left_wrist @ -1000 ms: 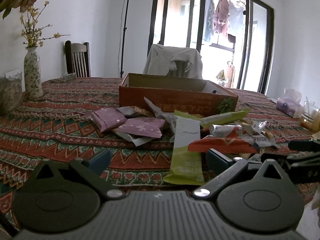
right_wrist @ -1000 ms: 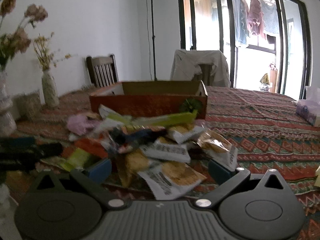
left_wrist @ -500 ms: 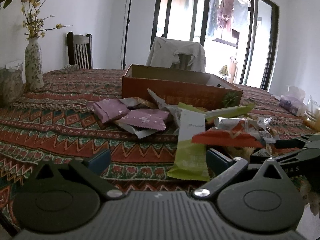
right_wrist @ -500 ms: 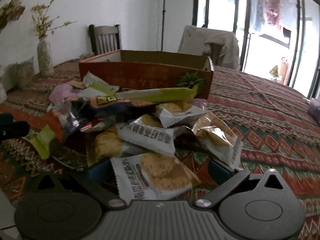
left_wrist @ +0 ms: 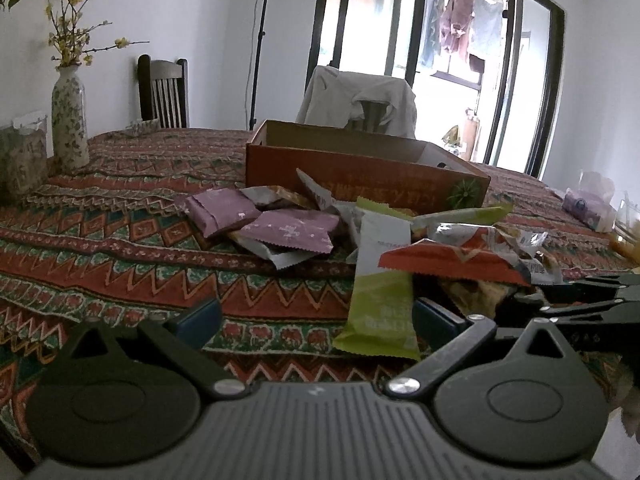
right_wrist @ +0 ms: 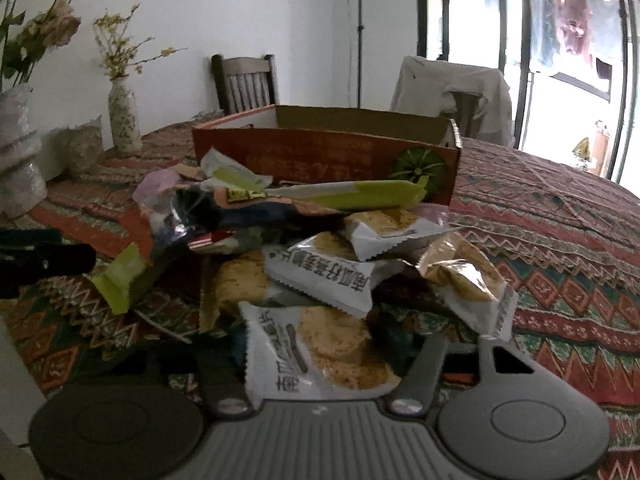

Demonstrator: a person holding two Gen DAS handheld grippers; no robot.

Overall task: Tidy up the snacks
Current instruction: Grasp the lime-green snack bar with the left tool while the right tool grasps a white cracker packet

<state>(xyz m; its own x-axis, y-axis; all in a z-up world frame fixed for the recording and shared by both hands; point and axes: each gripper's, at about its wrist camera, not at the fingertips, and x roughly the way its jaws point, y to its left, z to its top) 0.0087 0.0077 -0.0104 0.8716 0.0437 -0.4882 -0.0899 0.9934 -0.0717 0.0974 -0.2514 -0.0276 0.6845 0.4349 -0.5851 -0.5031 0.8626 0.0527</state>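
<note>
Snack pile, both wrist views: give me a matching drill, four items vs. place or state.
Items:
1. cardboard box
2. purple packets
3. white cracker packet
4. floral vase

Places or states:
a. between the closing right tongs
b. behind the pile, open top
c. far left on the tablecloth
d. left edge of the pile

Pairs: 1-b, 2-d, 3-a, 4-c

Bare tabletop (left_wrist: 100, 248) lies open left of the snack pile (right_wrist: 320, 248). The cardboard box (left_wrist: 360, 172) blocks the far side; a vase (left_wrist: 69, 120) stands at the left edge.
</note>
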